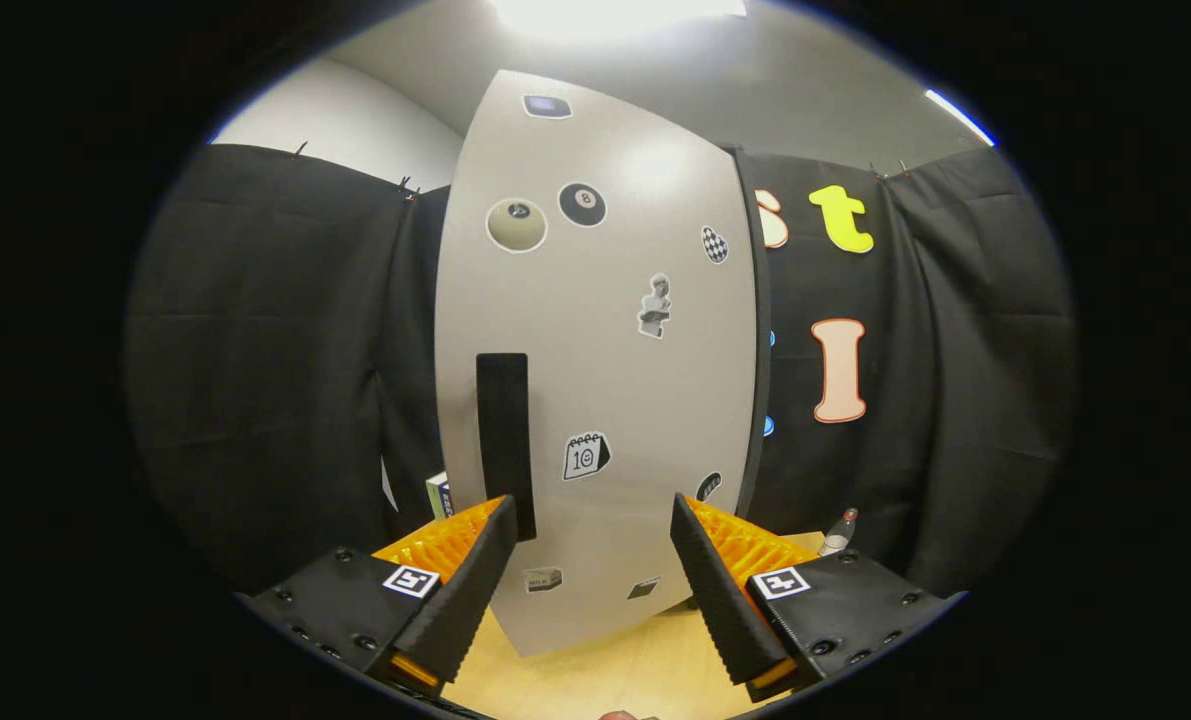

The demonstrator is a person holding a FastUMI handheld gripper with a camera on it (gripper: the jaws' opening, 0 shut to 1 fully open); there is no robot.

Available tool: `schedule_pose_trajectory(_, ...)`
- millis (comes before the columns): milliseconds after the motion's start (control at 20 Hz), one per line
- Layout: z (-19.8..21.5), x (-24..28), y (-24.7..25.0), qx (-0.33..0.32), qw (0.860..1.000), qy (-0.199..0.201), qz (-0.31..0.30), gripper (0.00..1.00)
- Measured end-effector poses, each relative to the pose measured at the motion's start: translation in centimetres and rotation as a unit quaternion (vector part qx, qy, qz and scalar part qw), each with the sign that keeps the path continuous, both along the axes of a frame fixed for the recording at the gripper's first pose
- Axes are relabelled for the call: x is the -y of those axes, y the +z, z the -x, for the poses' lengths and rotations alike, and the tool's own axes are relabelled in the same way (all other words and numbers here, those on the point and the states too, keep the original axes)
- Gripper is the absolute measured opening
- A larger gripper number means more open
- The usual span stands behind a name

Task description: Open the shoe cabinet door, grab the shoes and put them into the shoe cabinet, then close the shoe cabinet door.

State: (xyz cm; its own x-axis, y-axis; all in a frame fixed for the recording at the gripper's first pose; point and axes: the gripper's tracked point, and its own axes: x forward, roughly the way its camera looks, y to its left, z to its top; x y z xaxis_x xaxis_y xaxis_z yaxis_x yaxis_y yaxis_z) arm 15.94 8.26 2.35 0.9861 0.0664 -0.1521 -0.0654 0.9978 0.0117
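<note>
White shoe cabinet door (595,330) shut, gripper (591,555) spread wide in front of it.

Fingers apart, gripping nothing; door's dark vertical handle (504,440) sits just ahead of the left finger. Door closed fits 2 stages: cabinet yet to be opened, or shoes already in & door shut again; can't tell which, no shoes to be seen. Cabinet stands on wood bench (615,670). Writing: 8-ball sticker (582,204) reads "8", calendar sticker (585,455) "10"; other stickers too small to read.
</note>
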Motion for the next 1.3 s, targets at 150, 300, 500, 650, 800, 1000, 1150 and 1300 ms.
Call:
schedule_pose_trajectory(150,0.6,0.7,0.3,0.005,1.000,-0.020,0.001,0.98)
schedule_pose_trajectory(300,1.0,1.5,0.2,0.008,0.999,-0.031,0.003,0.98)
schedule_pose_trajectory(500,1.1,2.2,-0.4,0.005,0.999,-0.037,0.007,0.98)
schedule_pose_trajectory(650,1.1,2.7,-0.9,0.001,0.999,-0.042,0.005,0.98)
schedule_pose_trajectory(800,1.3,3.0,-1.5,-0.002,0.999,-0.044,0.008,0.98)
schedule_pose_trajectory(1000,2.2,2.7,-2.3,0.000,0.999,-0.039,0.014,0.98)
schedule_pose_trajectory(1150,2.8,2.7,-3.1,-0.008,0.999,-0.040,0.012,0.98)
schedule_pose_trajectory(1300,3.5,2.9,-3.3,-0.010,0.999,-0.047,0.014,0.98)
